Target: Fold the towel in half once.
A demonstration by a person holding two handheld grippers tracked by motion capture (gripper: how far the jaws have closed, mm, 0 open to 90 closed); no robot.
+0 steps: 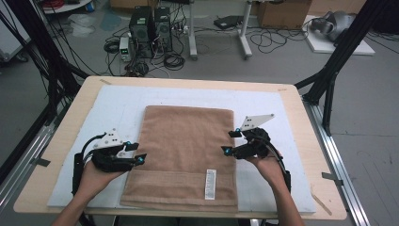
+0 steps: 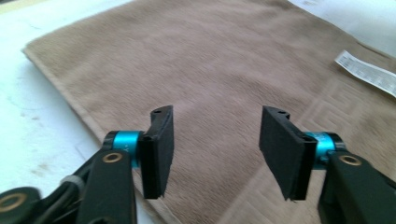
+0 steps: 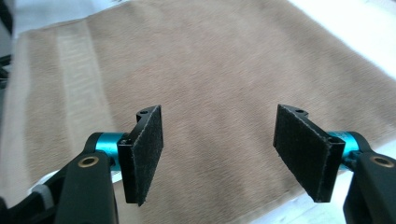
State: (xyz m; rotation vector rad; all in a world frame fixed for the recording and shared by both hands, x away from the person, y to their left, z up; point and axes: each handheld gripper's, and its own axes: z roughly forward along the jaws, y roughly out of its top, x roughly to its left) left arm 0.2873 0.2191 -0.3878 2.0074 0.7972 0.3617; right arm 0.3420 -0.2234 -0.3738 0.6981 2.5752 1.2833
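Observation:
A brown towel (image 1: 186, 150) lies flat on the white mat (image 1: 117, 106), with a white care label (image 1: 211, 183) near its front edge. At the towel's left edge my left gripper (image 1: 135, 153) is open, its jaws pointing inward over the cloth. My right gripper (image 1: 230, 142) is open at the towel's right edge, also pointing inward. In the left gripper view the towel (image 2: 210, 79) spreads beyond the gripper (image 2: 215, 154), and the label (image 2: 366, 72) lies at the far right. In the right gripper view the gripper (image 3: 219, 154) hangs over the towel (image 3: 210, 79). Nothing sits between either pair of jaws.
The mat covers a wooden table (image 1: 301, 122) with bare margins on all sides. Beyond the table's far edge are computer towers (image 1: 150, 30), tangled cables (image 1: 174, 59) and cardboard boxes (image 1: 282, 12) on the floor. Black frame struts (image 1: 336, 61) rise at both sides.

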